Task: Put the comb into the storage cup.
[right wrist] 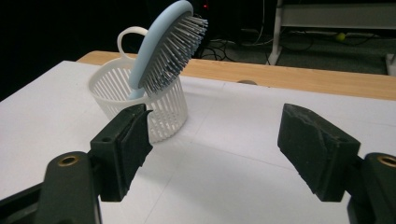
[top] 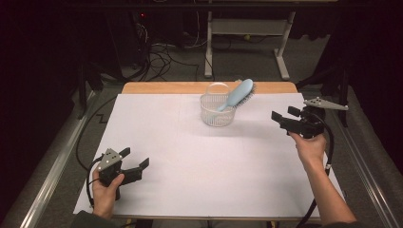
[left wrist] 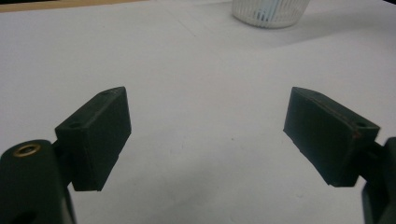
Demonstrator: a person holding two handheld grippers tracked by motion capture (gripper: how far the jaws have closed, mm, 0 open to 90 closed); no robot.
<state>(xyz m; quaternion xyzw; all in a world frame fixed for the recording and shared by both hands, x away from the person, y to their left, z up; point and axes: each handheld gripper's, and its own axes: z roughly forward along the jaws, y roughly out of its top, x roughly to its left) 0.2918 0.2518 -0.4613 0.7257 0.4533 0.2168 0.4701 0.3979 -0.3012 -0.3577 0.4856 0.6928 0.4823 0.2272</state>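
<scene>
Hairbrush point(top: 236, 94): blue, leaning handle-down in white basket point(top: 216, 115), bench's point(top: 190, 161) 12 o'clock.
Left gripper point(top: 134, 157): 7 o'clock, jaws spread, empty.
Right gripper point(top: 285, 117): 3 o'clock, jaws spread, empty.

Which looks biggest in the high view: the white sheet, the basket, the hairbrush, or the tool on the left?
1. White sheet, by far.
2. Basket and left tool: look alike, and the tool sits nearer the camera, so unranked.
3. Hairbrush, part hidden in the basket.
</scene>
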